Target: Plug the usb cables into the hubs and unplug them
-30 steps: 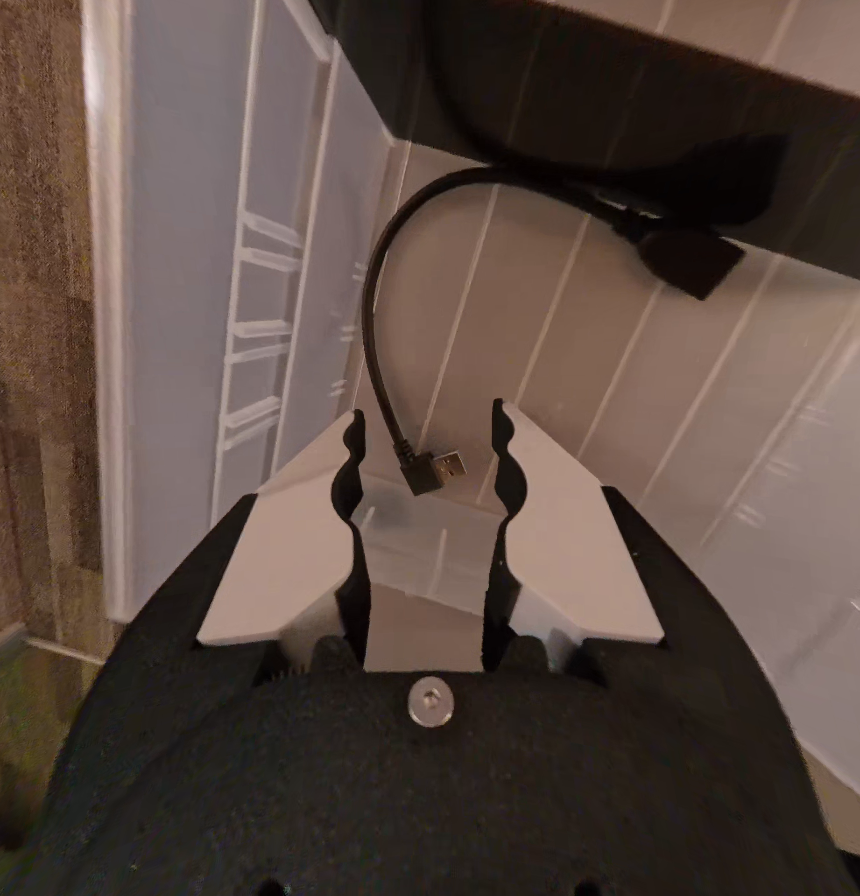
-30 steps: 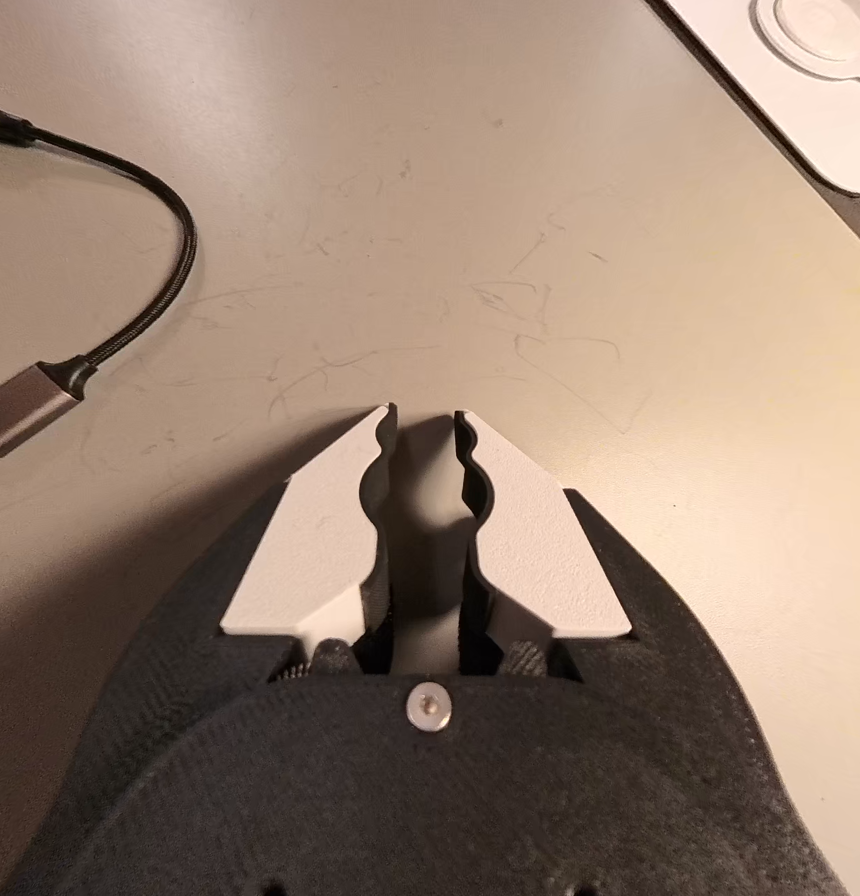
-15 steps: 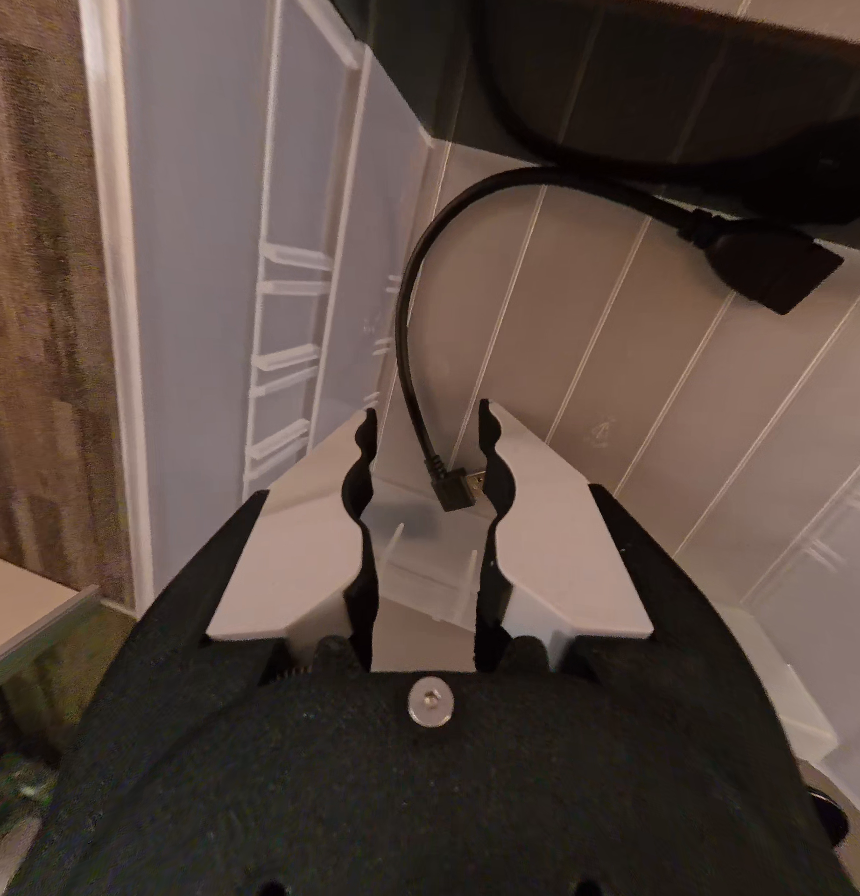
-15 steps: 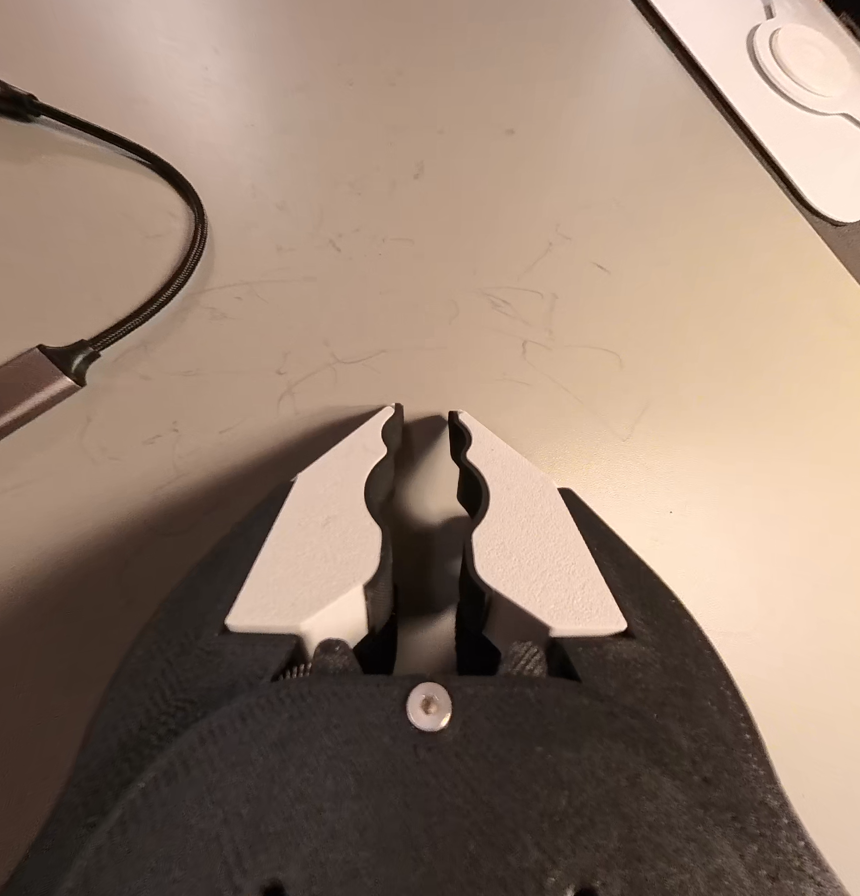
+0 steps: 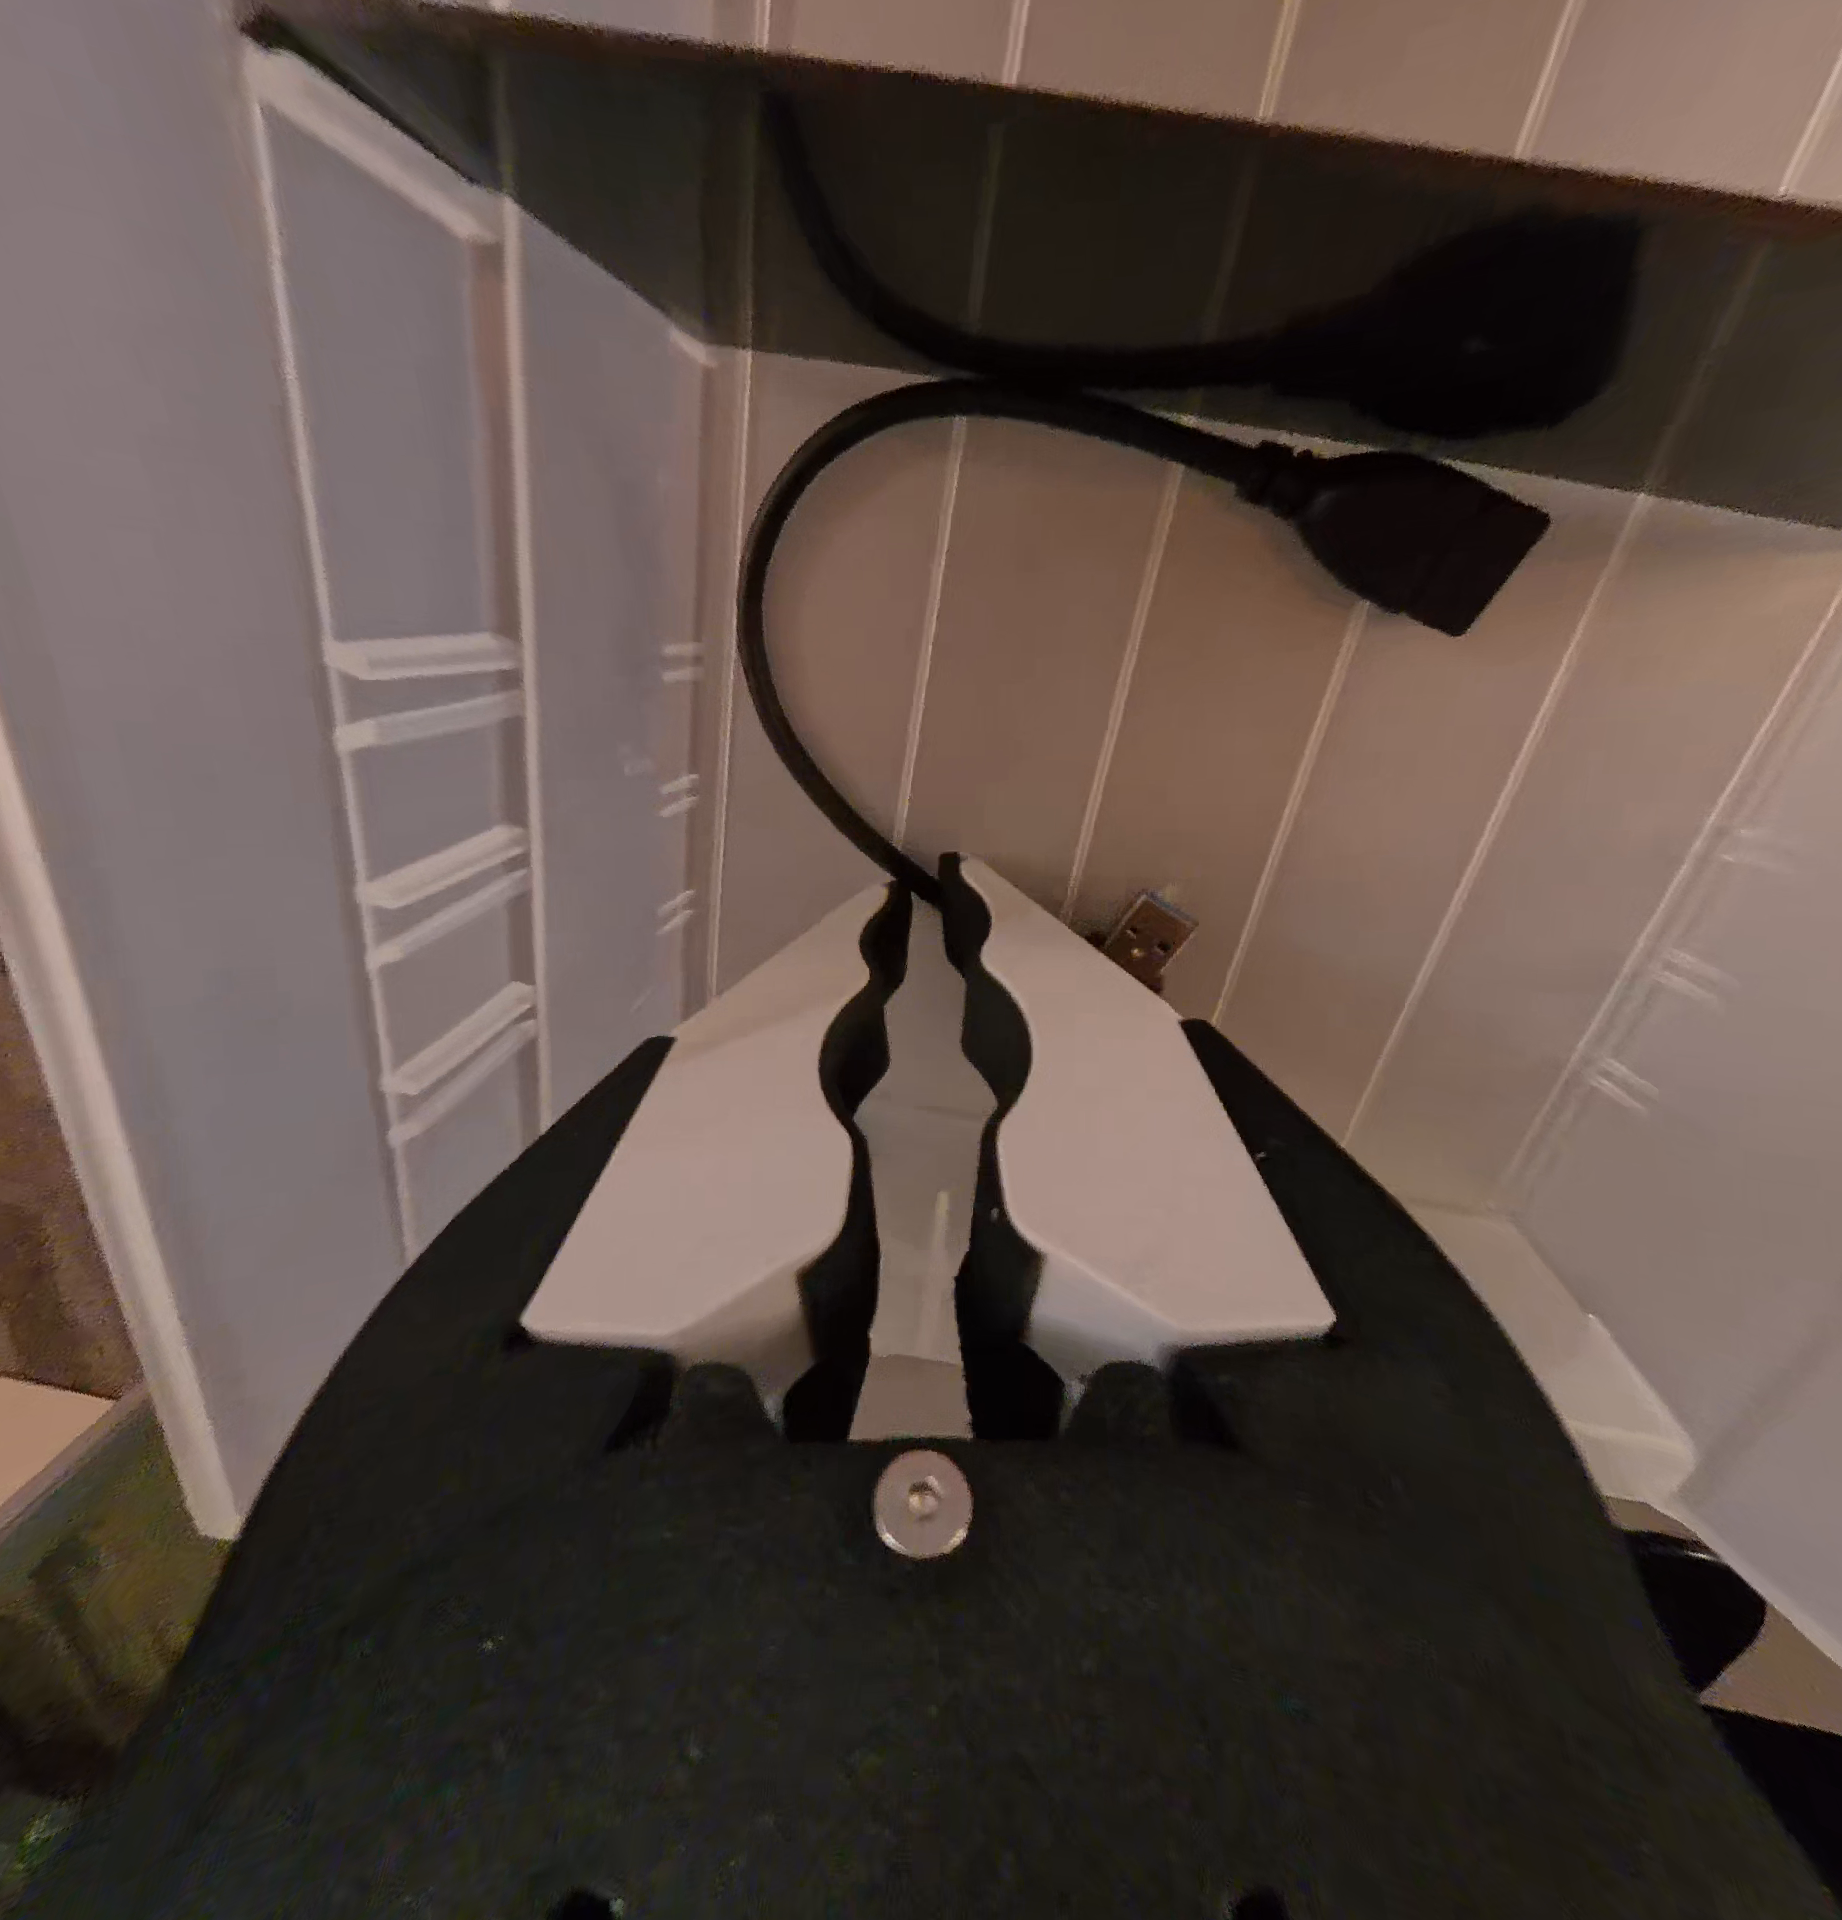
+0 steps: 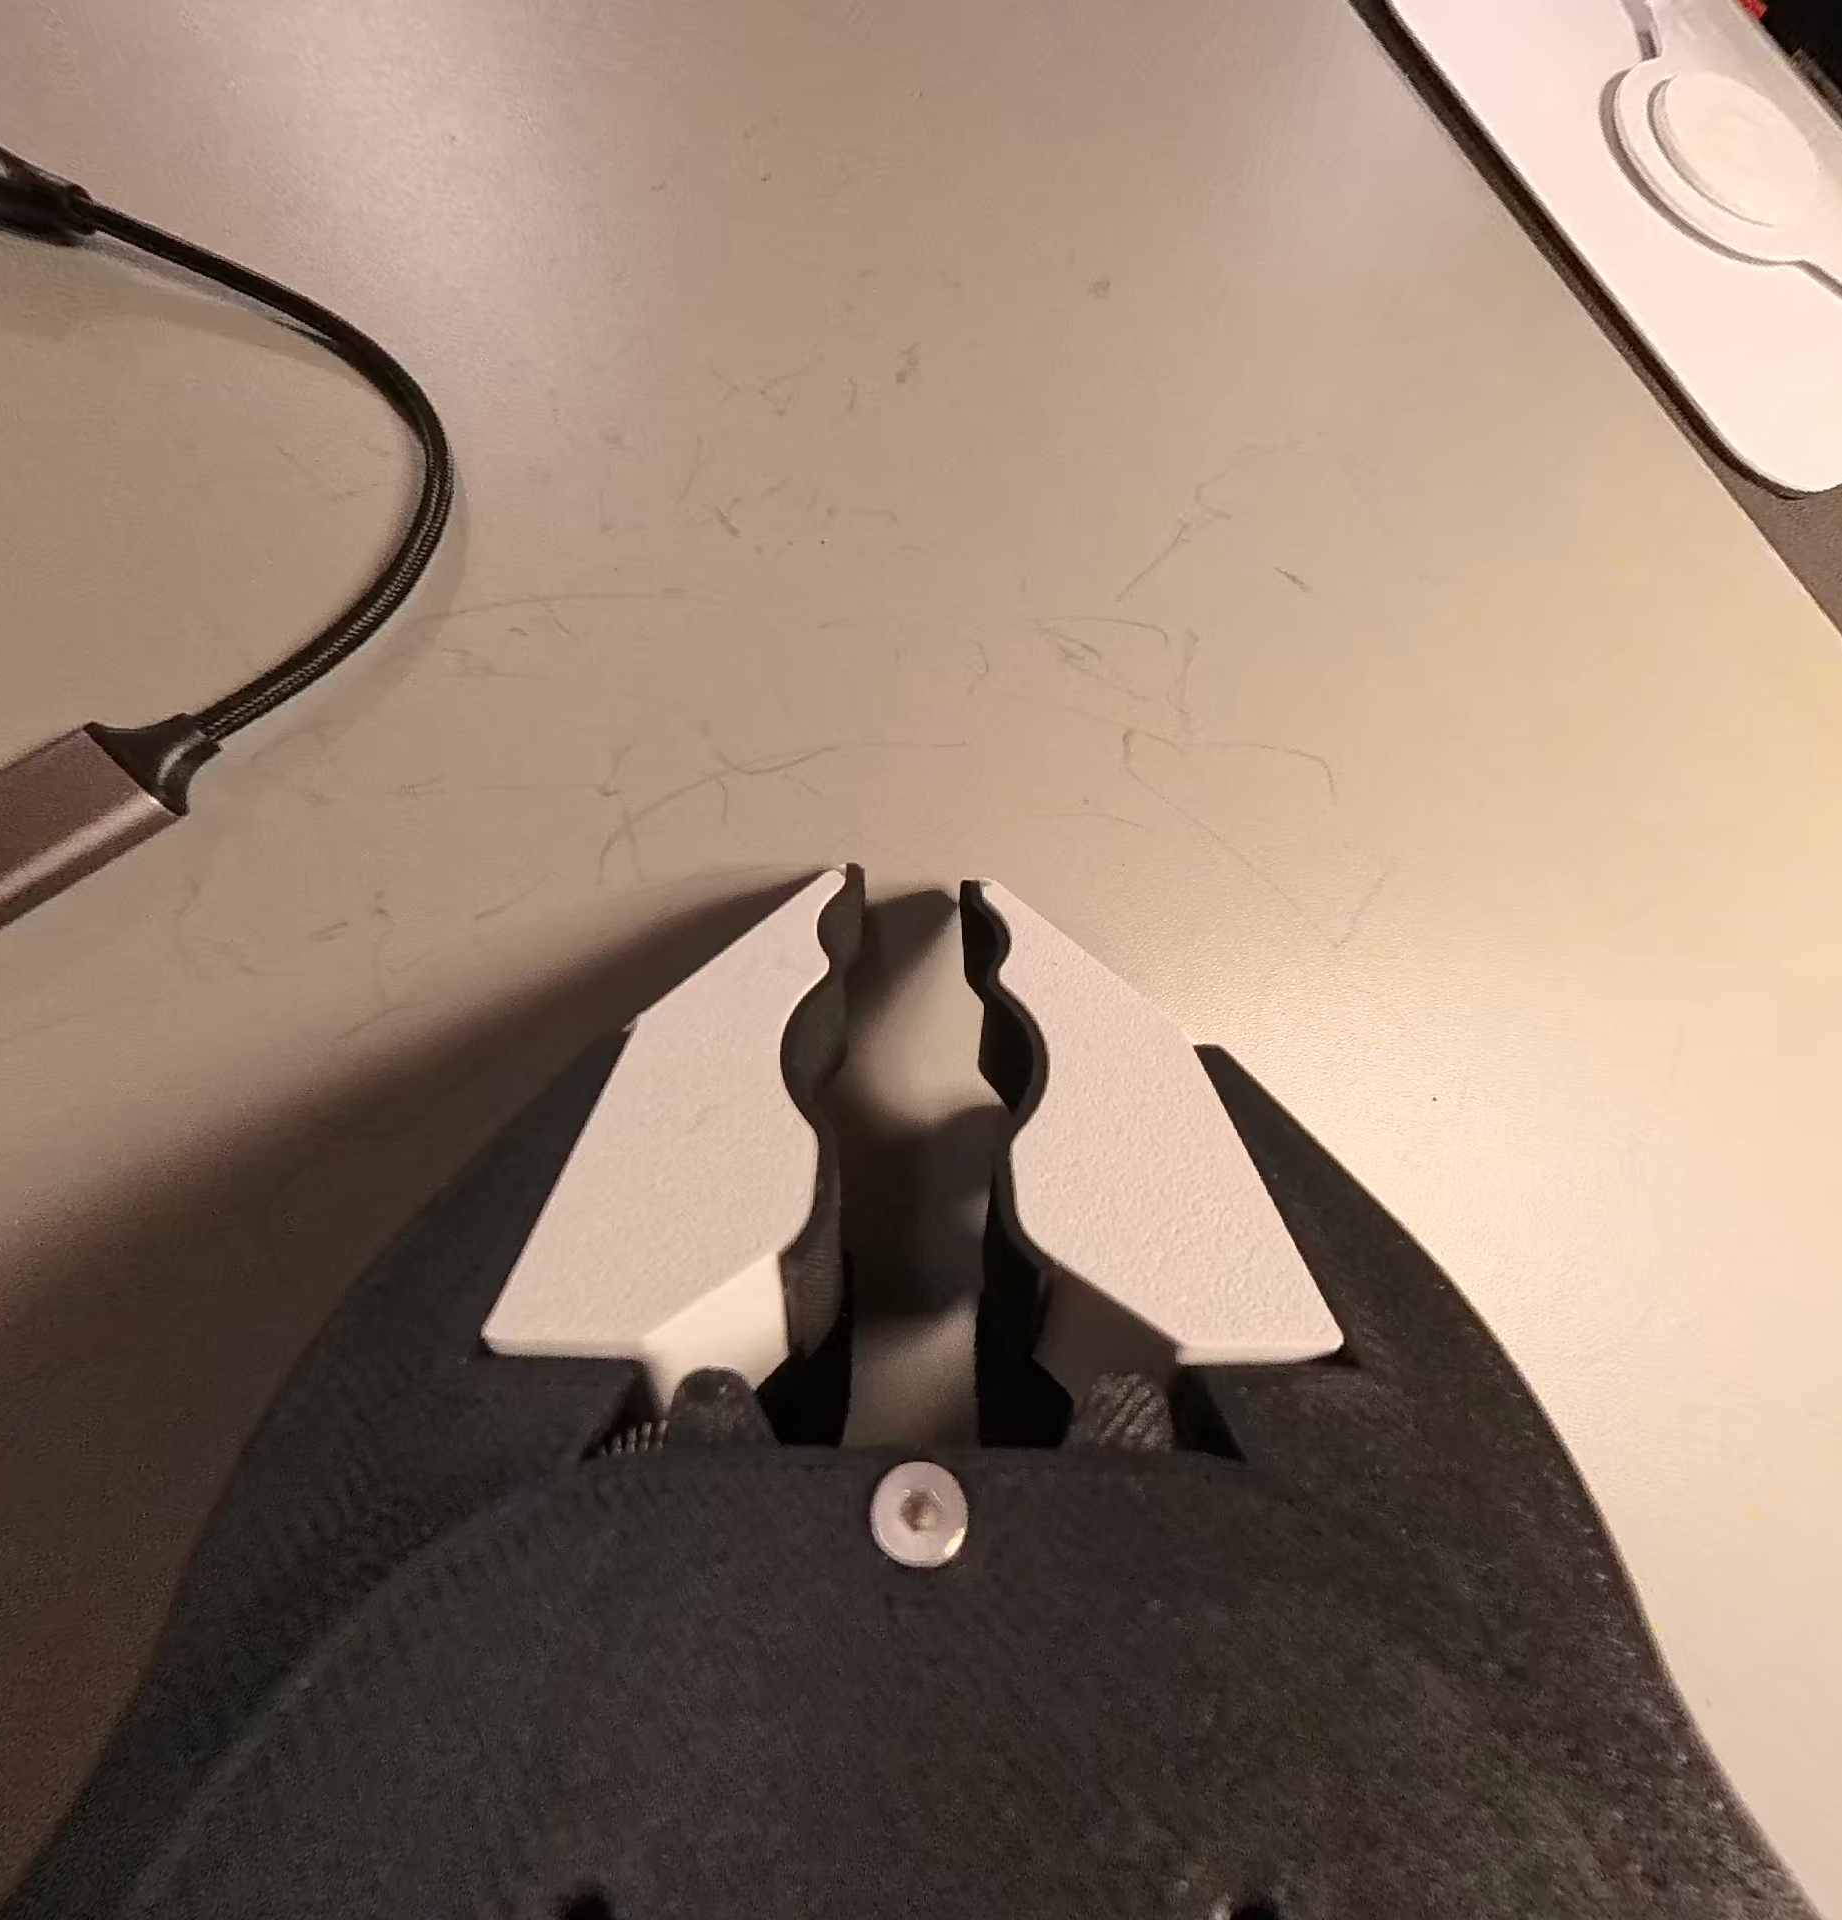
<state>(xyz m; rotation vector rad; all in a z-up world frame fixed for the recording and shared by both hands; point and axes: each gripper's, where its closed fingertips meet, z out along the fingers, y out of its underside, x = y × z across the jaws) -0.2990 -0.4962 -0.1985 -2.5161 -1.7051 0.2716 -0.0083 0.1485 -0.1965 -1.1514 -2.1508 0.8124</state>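
Inside the clear plastic bin point(image 5: 1312, 831), the left claw point(image 5: 925, 883) is pinched shut on the short black USB cable point(image 5: 782, 623), just behind its angled plug point(image 5: 1145, 940), whose metal end pokes out to the right of the right fingertip. From there the cable arcs up and over to its black socket end point(image 5: 1416, 540), which hangs free near a dark panel point(image 5: 1000, 208) overhead. No hub shows in either view.

My worry is the grip: the tips hold thin cord rather than the plug body, so the plug could swivel or slip when pushed toward a port, and the loose socket end could snag on the bin wall as the cable is lifted out.

Over the pale, scratched counter point(image 6: 1000, 416), the right claw point(image 6: 909, 881) sits slightly parted and empty. A grey metal connector point(image 6: 55, 831) on a braided cable point(image 6: 377, 582) lies well to its left; a white flat pad point(image 6: 1675, 260) lies at the far right edge. Dim, warm lighting; patterned flooring shows beside the bin.
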